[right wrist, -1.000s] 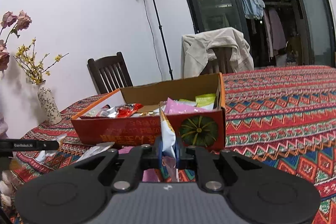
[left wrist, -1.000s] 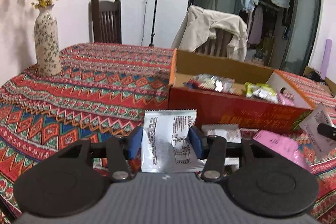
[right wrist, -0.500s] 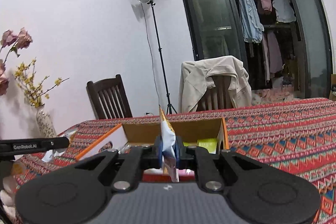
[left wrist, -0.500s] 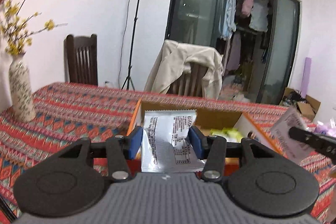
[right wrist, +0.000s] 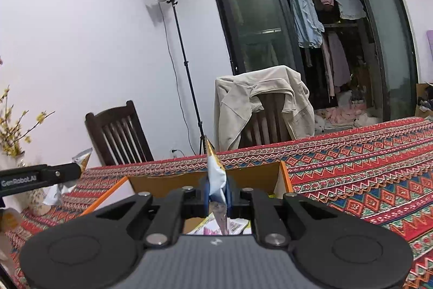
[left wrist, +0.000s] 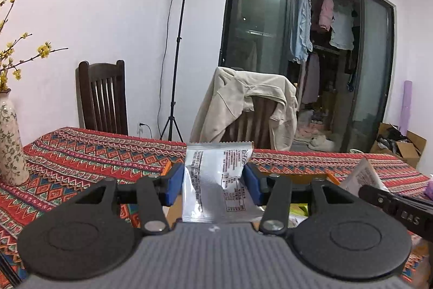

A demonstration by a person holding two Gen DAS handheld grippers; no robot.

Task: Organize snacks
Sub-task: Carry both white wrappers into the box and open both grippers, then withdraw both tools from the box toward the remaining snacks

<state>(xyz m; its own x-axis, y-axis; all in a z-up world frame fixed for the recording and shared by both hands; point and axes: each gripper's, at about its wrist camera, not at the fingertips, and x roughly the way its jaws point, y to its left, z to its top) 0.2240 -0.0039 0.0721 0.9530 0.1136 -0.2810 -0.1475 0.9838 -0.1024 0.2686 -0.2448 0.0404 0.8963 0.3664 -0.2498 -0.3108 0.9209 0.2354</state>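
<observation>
My left gripper (left wrist: 213, 183) is shut on a silver snack packet (left wrist: 216, 180) with printed text, held upright above the near left part of the orange cardboard box (left wrist: 328, 176). My right gripper (right wrist: 217, 195) is shut on a thin white, blue and orange snack packet (right wrist: 215, 175), held edge-on over the box (right wrist: 284, 175). Several snack packets (right wrist: 216, 228) lie inside the box below it. The right gripper and its packet show at the right of the left wrist view (left wrist: 362, 176). The left gripper's finger shows at the left of the right wrist view (right wrist: 40, 175).
The table wears a red patterned cloth (left wrist: 81, 153). A flowered vase (left wrist: 10, 142) stands at its left. Two chairs stand behind, one dark wood (left wrist: 104, 99), one draped with a beige jacket (left wrist: 249, 104). A light stand (left wrist: 176, 50) is by the wall.
Both grippers have risen from table level with their packets and moved over the box. The box now lies below them instead of ahead.
</observation>
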